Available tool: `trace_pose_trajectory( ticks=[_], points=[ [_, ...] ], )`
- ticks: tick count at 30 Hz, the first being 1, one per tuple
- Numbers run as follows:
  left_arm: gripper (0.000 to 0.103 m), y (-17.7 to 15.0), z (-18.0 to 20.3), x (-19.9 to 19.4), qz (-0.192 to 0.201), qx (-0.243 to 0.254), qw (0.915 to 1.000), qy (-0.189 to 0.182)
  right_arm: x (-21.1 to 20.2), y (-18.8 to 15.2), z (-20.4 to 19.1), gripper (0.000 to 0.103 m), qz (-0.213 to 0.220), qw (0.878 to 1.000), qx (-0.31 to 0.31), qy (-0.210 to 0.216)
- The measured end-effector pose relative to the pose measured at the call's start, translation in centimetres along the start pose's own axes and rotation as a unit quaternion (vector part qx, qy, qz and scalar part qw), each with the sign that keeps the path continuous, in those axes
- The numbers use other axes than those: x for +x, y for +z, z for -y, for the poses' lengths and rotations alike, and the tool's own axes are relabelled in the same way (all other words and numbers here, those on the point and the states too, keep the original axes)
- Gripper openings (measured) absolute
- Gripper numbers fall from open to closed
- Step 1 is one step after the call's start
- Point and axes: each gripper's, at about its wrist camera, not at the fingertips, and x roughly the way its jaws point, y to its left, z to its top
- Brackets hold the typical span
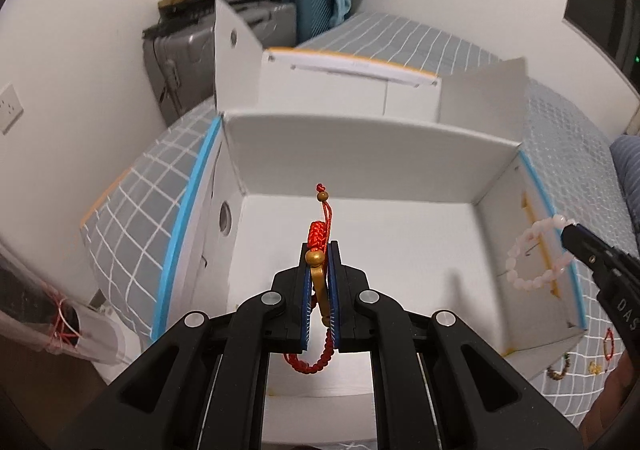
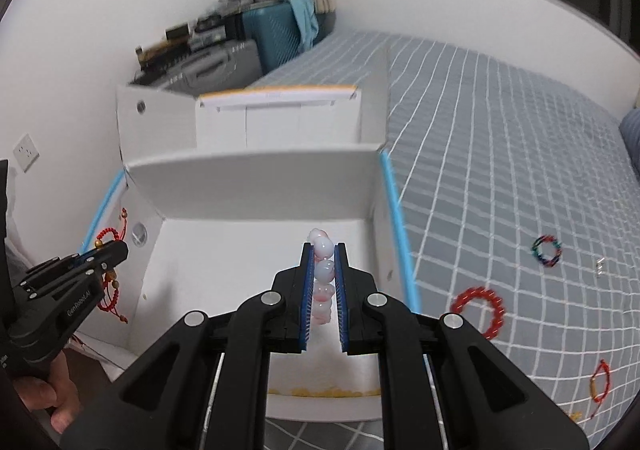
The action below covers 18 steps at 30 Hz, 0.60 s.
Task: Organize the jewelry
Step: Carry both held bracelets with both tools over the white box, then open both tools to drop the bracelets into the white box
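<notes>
My left gripper point(image 1: 319, 250) is shut on a red braided cord bracelet with gold beads point(image 1: 318, 234). It holds the bracelet above the floor of an open white cardboard box point(image 1: 360, 142). My right gripper point(image 2: 324, 250) is shut on a pale pink bead bracelet point(image 2: 323, 270) above the same box point(image 2: 256, 170). The pink bracelet point(image 1: 532, 254) hangs from the right gripper at the box's right wall in the left wrist view. The red cord bracelet point(image 2: 112, 274) hangs from the left gripper point(image 2: 120, 248) at the box's left wall in the right wrist view.
The box sits on a bed with a grey grid-pattern cover point(image 2: 500, 154). On the cover to the right lie a red bead bracelet point(image 2: 478, 312), a multicoloured bracelet point(image 2: 546, 251), a thin red cord bracelet point(image 2: 600, 386) and a small silver piece point(image 2: 599, 265). Suitcases point(image 2: 276, 30) stand by the far wall.
</notes>
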Motion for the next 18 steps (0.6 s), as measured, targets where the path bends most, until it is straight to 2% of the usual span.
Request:
trace_pose_trajectory(
  ticks=[9, 18],
  points=[
    [0.007, -1.2, -1.0, 3.5, -0.039, 0.0, 0.9992, 0.011, 3.3, -1.3, -0.9, 0.009, -0.041, 0.999, -0.008, -0.013],
    [0.009, -1.2, -1.0, 4.0, -0.052, 0.006, 0.9986, 0.008, 4.5, -1.6, -1.1, 0.009, -0.058, 0.998, -0.01, -0.019]
  ],
)
